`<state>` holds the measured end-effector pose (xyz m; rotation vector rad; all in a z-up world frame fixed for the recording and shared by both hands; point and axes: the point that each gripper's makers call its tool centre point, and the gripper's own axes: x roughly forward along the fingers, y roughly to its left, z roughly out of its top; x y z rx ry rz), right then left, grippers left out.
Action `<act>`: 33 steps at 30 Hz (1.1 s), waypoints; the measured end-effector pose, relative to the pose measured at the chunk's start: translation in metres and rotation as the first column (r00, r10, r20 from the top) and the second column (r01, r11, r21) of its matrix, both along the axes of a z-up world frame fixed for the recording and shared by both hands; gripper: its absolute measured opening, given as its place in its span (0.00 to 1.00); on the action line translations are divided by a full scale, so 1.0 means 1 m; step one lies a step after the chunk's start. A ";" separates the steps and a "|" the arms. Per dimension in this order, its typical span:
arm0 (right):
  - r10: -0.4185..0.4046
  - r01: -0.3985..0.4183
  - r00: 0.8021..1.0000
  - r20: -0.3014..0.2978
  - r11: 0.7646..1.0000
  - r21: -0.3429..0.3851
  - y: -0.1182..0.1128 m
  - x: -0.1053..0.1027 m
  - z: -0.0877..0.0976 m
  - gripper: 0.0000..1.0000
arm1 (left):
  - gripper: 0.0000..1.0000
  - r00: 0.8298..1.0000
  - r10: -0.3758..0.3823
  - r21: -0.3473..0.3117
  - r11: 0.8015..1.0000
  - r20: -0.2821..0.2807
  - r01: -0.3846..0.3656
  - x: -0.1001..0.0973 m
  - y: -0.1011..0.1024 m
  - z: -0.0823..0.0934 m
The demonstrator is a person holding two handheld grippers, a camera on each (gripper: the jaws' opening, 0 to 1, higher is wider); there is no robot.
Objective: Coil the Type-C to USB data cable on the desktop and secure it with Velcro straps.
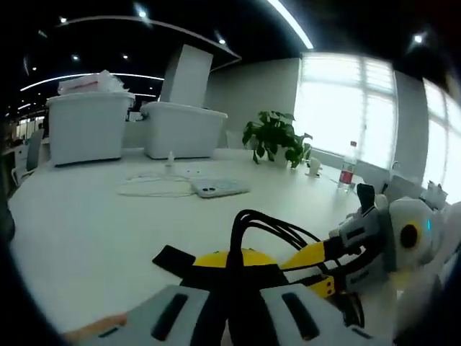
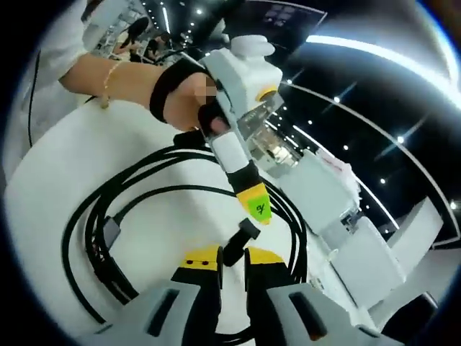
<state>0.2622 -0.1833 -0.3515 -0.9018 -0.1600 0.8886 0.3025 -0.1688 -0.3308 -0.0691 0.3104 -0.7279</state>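
Strapping the coiled cable

The black cable (image 2: 108,238) is lying coiled on the white table (image 1: 79,238); my left gripper (image 1: 238,270) is closing on its bunched strands, my right gripper (image 2: 232,261) is pinching the strap (image 2: 241,241), which I judge needs wrapping next.

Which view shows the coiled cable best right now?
The right gripper view: the black data cable lies in open loops on the white desktop, nearly whole. The left gripper view shows a short bunch of strands at its jaws.
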 end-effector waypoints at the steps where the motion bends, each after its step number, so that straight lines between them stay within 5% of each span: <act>1: -0.002 0.002 1.000 0.011 1.000 -0.011 0.001 0.001 0.000 0.09 | 0.05 1.000 -0.001 0.001 1.000 0.001 0.001 0.000 0.000 0.000; 9: -0.010 0.016 0.996 0.091 0.998 -0.067 -0.002 0.004 0.004 0.01 | 0.05 1.000 0.000 0.013 1.000 0.005 0.000 0.001 0.001 0.001; 12: -0.002 0.002 1.000 0.009 1.000 0.018 -0.001 -0.003 0.005 0.03 | 0.05 1.000 0.003 0.004 1.000 -0.002 -0.003 0.001 0.002 0.002; 15: -0.013 0.014 0.997 -0.072 1.000 0.007 -0.005 -0.007 -0.003 0.15 | 0.05 1.000 0.012 -0.007 1.000 -0.002 -0.012 0.003 0.003 0.004; 22: -0.054 0.056 0.995 -0.089 0.998 0.027 -0.005 -0.001 -0.005 0.15 | 0.05 0.999 0.024 -0.023 0.999 0.027 -0.023 0.000 -0.001 0.019; 26: -0.083 0.083 0.996 -0.016 0.996 -0.021 -0.006 0.008 -0.003 0.14 | 0.05 0.997 0.031 0.000 1.000 0.067 -0.032 -0.001 -0.001 0.029; 33: -0.087 0.090 0.995 0.043 0.993 -0.072 -0.004 0.014 -0.004 0.02 | 0.05 0.998 0.022 0.002 1.000 0.052 -0.022 0.000 -0.002 0.025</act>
